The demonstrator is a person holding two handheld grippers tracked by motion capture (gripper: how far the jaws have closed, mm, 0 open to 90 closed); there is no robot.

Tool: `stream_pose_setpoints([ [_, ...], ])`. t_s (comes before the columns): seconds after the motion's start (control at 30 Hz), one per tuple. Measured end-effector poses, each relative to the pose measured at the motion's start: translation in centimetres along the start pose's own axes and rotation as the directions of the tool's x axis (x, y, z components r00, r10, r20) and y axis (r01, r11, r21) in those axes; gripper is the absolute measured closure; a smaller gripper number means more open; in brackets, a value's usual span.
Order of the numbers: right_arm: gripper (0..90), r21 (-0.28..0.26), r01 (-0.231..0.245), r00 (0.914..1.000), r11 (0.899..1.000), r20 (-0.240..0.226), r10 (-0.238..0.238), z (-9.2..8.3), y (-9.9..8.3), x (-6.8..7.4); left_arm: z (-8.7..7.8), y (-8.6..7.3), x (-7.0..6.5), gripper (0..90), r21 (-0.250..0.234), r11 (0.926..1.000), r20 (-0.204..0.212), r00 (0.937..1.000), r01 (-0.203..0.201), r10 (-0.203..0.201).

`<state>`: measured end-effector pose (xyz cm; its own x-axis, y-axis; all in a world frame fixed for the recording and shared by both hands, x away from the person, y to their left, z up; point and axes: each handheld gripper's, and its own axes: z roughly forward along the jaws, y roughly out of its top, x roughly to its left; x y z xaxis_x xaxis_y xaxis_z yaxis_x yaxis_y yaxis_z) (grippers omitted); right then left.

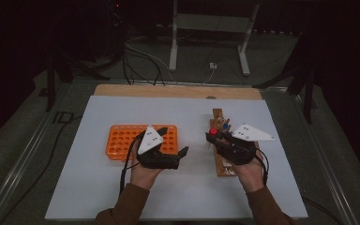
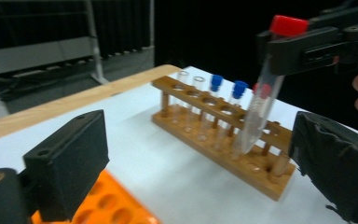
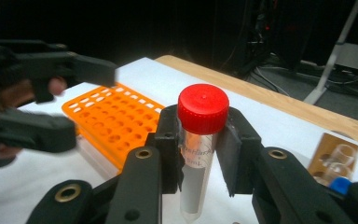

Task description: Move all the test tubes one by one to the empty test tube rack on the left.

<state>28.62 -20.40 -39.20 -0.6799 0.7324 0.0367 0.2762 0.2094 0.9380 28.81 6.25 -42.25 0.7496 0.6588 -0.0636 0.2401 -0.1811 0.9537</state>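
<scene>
My right gripper point(image 1: 215, 136) is shut on a clear tube with a red cap point(image 3: 203, 109), its pads pressing just under the cap. In the left gripper view the red-capped tube point(image 2: 261, 107) hangs tilted over the wooden rack point(image 2: 242, 163), with its tip down at the rack's top rail. Two blue-capped tubes point(image 2: 216, 81) and some uncapped ones stand in that rack. My left gripper point(image 1: 176, 140) stands open with nothing between its jaws, beside the orange rack point(image 1: 122, 140) and pointing toward the wooden rack point(image 1: 224, 168).
Both racks sit on a white mat point(image 1: 178, 197) over a wooden table, whose bare edge point(image 1: 178, 90) shows at the back. Beyond it are a metal stand point(image 1: 206, 23) and floor cables. The orange rack's point(image 3: 107, 121) holes look empty.
</scene>
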Motion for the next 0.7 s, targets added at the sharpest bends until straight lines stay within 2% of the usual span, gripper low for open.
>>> stream_pose_setpoints([
  [0.1, 71.2, 0.003, 0.000, 0.9999, 1.000, -0.017, 0.000, 0.4, 0.0, 0.4, 0.8, 0.0, -0.3, 8.3, 0.015, 0.9999, 0.022, 0.9997, 0.004, -0.004],
  [0.17, 71.2, 0.001, -0.004, 0.9996, 1.000, -0.029, 0.004, 0.6, 0.0, 0.6, 2.0, -0.2, -0.8, 8.9, 0.042, 0.9991, 0.060, 0.9982, 0.008, -0.010],
  [0.3, 71.1, 0.001, -0.008, 0.9990, 1.000, -0.045, 0.008, 0.8, 0.0, 0.9, 2.9, -0.3, -1.5, 17.6, 0.048, 0.9988, 0.062, 0.9981, -0.009, 0.006],
  [0.47, 71.2, 0.006, -0.004, 0.9981, 1.000, -0.061, 0.004, 1.2, -0.1, 1.2, 3.7, -0.1, -2.5, 39.2, 0.040, 0.9983, 0.091, 0.9950, -0.043, 0.039],
  [0.53, 71.1, 0.008, -0.006, 0.9977, 1.000, -0.067, 0.007, 1.3, -0.1, 1.3, 3.8, -0.1, -2.5, 49.1, 0.042, 0.9981, 0.093, 0.9948, -0.045, 0.041],
  [0.57, 71.1, 0.008, -0.006, 0.9977, 1.000, -0.067, 0.007, 1.3, -0.1, 1.3, 3.8, -0.1, -2.5, 49.1, 0.042, 0.9983, 0.100, 0.9943, -0.041, 0.037],
  [0.6, 71.2, 0.008, -0.007, 0.9974, 1.000, -0.071, 0.008, 1.4, -0.1, 1.4, 3.9, -0.1, -2.4, 57.5, 0.039, 0.9987, 0.113, 0.9932, -0.034, 0.029],
  [0.7, 71.2, 0.011, -0.006, 0.9969, 1.000, -0.079, 0.007, 1.4, -0.2, 1.6, 3.8, -0.1, -2.4, 64.8, 0.037, 0.9988, 0.132, 0.9909, -0.033, 0.028],
])
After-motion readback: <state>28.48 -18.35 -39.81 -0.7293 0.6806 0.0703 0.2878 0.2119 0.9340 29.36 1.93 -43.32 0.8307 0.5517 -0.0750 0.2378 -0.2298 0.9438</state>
